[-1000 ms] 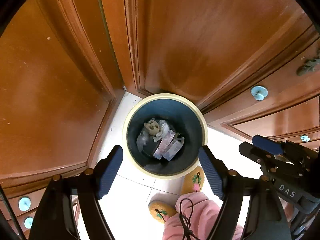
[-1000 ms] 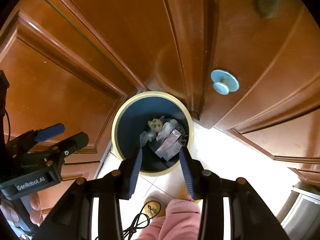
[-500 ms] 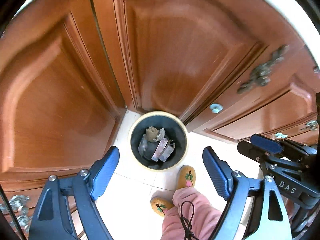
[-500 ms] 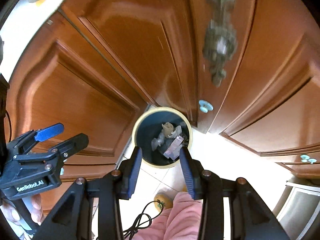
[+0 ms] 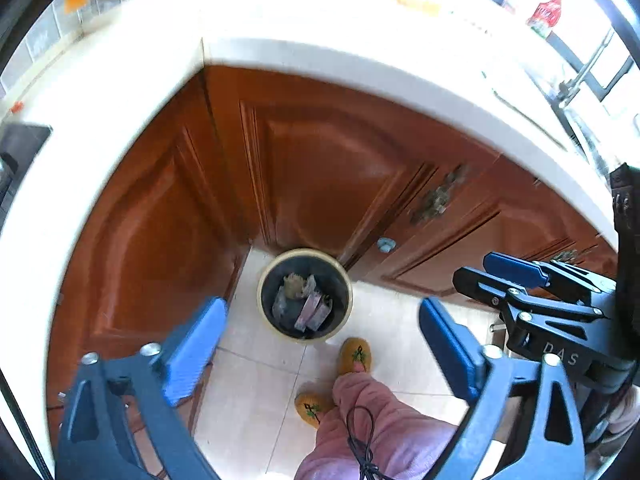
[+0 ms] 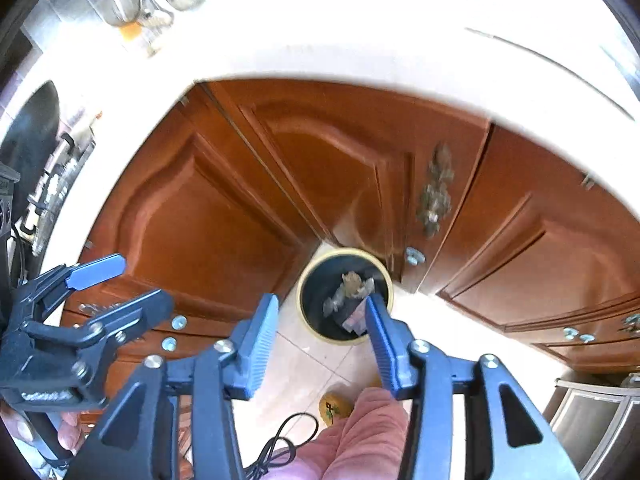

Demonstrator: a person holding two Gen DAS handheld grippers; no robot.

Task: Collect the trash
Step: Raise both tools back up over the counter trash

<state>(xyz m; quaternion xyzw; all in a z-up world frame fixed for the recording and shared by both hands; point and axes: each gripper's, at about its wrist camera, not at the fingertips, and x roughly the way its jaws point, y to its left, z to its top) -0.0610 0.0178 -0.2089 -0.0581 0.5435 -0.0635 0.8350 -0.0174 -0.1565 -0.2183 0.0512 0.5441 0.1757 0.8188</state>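
Left gripper (image 5: 320, 344): just opened wide, empty. Right gripper (image 6: 320, 340): just opened partway, empty. Trash bin (image 5: 264, 300): on floor at cabinet corner, holding wrappers (image 5: 306, 304); now far below. Deposit judged complete; next pickup pending.

Below you the pale tiled floor (image 5: 256, 364) carries a round bin (image 5: 269, 322) with a cream rim, set in the corner just in front of the brown cabinet doors (image 5: 328, 168); crumpled wrappers and paper scraps (image 5: 306, 304) lie inside it. Near the bin, your two yellow slippers (image 5: 355, 354) stand on the tiles. The white bench (image 5: 360, 60) runs along the top of the cabinets, its surface too washed out and blurred to read.
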